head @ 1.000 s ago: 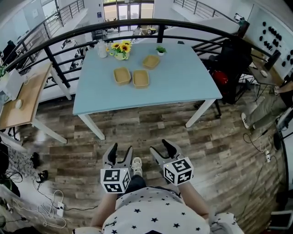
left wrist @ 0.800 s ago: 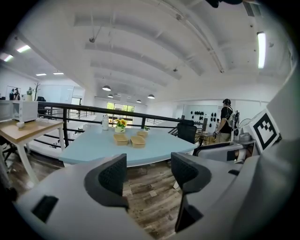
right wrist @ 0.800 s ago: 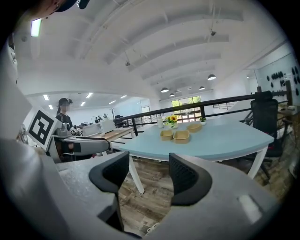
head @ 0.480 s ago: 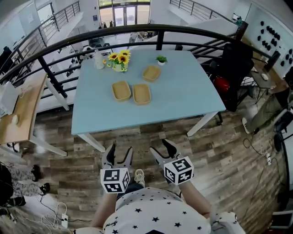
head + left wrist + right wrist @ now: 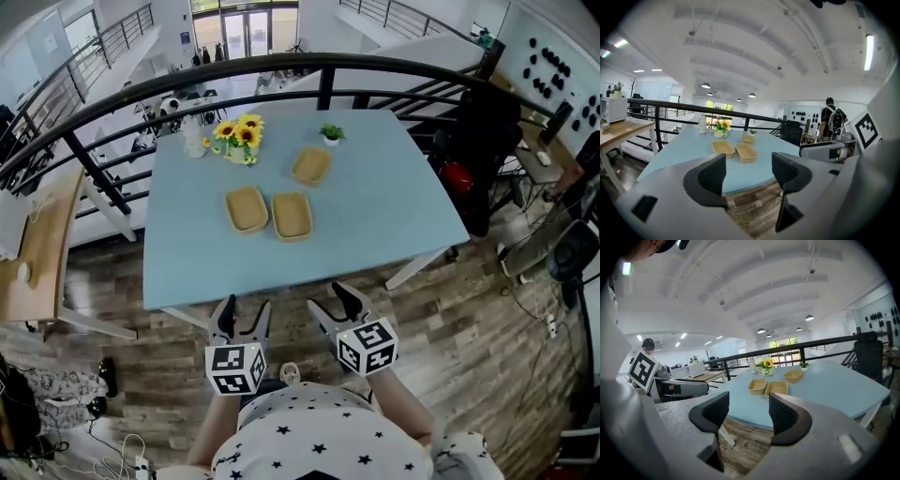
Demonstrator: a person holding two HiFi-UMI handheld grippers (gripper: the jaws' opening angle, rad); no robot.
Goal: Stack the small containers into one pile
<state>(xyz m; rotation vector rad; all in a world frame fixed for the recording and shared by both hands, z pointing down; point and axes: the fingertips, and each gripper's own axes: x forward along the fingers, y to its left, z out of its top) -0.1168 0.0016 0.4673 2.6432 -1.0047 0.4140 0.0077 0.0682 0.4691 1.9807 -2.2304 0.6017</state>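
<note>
Table [image 5: 375, 216] closer, its edge just ahead of both grippers. On it, left container [image 5: 247, 208] and middle container [image 5: 292, 216] lie side by side, long axes pointing away; far container [image 5: 310, 167] sits angled. Left gripper [image 5: 246, 306] jaws just opened wide, right gripper [image 5: 328, 300] jaws apart. Both empty, aimed forward, slightly down.

Bright, even daylight fills every view, strongest from the glass doors [image 5: 246, 21] far ahead of the left hand-held gripper [image 5: 749, 171], which glow almost white. Round lamps [image 5: 706, 86] and a strip light [image 5: 869, 51] high above it flare slightly. The counter [image 5: 375, 206] in front carries a soft sheen and only faint shadows. Wide-angle distortion bows the railing [image 5: 323, 80] beyond the counter, and both gripper views fade to black at their corners. Near the lens, the left and the right hand-held gripper [image 5: 749, 411] look soft, while the distance stays sharp
</note>
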